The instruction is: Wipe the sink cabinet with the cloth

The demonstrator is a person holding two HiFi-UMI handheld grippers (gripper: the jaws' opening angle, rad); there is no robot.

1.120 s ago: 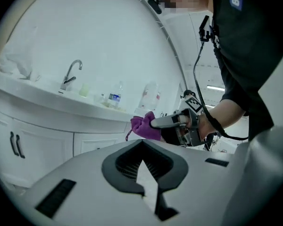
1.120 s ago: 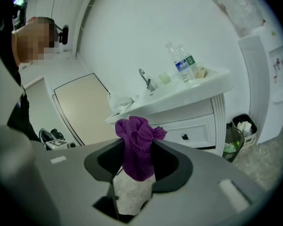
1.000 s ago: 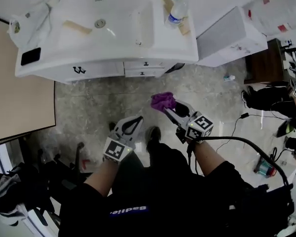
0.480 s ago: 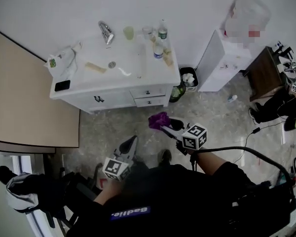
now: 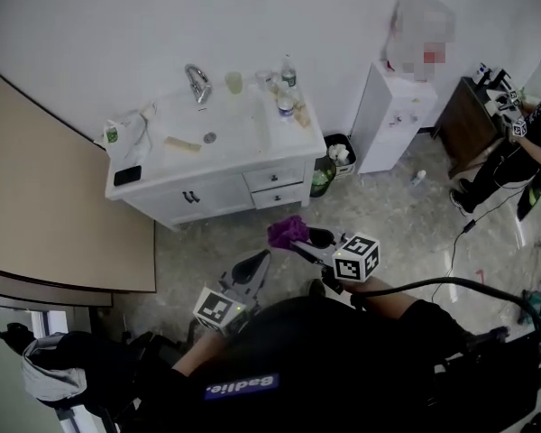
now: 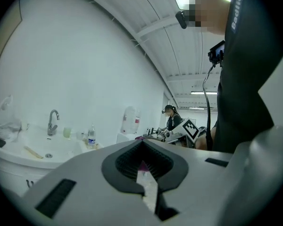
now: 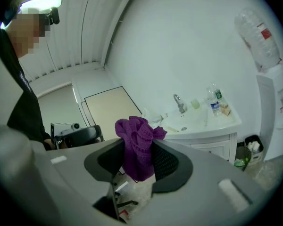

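The white sink cabinet (image 5: 225, 192) stands against the far wall, with drawers in its front; it also shows in the right gripper view as the cabinet (image 7: 212, 140). My right gripper (image 5: 299, 240) is shut on a crumpled purple cloth (image 5: 288, 233), held in the air well short of the cabinet. In its own view the cloth (image 7: 137, 147) bulges up between the jaws. My left gripper (image 5: 252, 269) hangs lower left of it, its jaws shut with nothing in them (image 6: 144, 173).
On the cabinet top are a tap (image 5: 197, 81), a cup (image 5: 233, 81), bottles (image 5: 287, 106), a black phone (image 5: 127, 176) and a plastic bag (image 5: 126, 132). A bin (image 5: 339, 154) and a white water dispenser (image 5: 386, 115) stand to its right. Another person (image 5: 523, 152) is at far right.
The view has pulled back from the cabinet: it now looks smaller and farther away. Both grippers stay low in front of me, the right still holding the cloth.
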